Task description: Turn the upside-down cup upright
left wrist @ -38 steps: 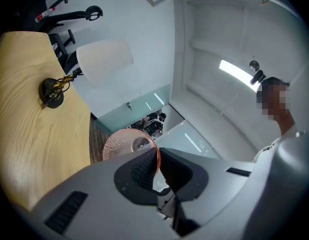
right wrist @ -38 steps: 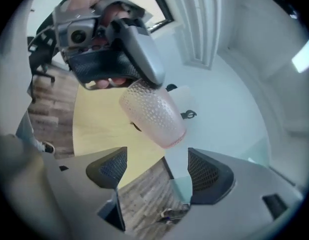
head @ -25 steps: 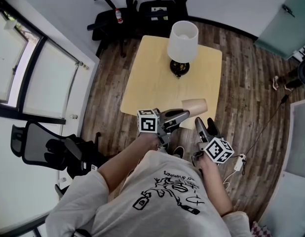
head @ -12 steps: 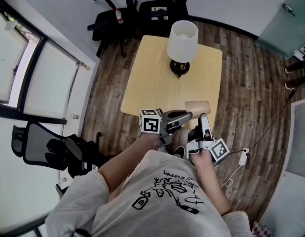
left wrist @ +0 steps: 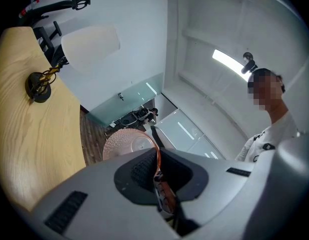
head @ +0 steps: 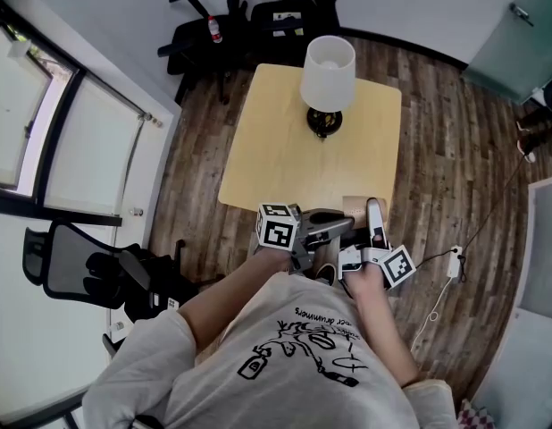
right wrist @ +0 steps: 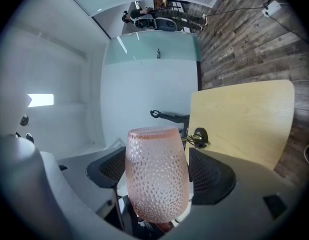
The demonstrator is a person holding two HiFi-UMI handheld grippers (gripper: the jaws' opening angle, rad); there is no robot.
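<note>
A pink dimpled cup (right wrist: 157, 176) fills the gap between my right gripper's (right wrist: 158, 170) jaws, whose pads lie against both its sides. In the head view the cup (head: 354, 205) is mostly hidden by the two grippers, above the near edge of the light wooden table (head: 276, 150). My left gripper (head: 341, 225) reaches in from the left. In the left gripper view it (left wrist: 157, 178) is shut on the thin rim of the cup (left wrist: 125, 143). My right gripper (head: 374, 213) comes from below right, pointing away from me.
A lamp (head: 328, 71) with a white shade and a dark base stands at the far side of the table. Black chairs (head: 258, 16) stand behind the table. An office chair (head: 71, 266) is at the left by the window. Cables lie on the wooden floor at the right.
My right gripper has swung in from the lower right, rolled, and come round the cup. My left gripper, still on the rim, has drifted slightly right, and the cup with it.
</note>
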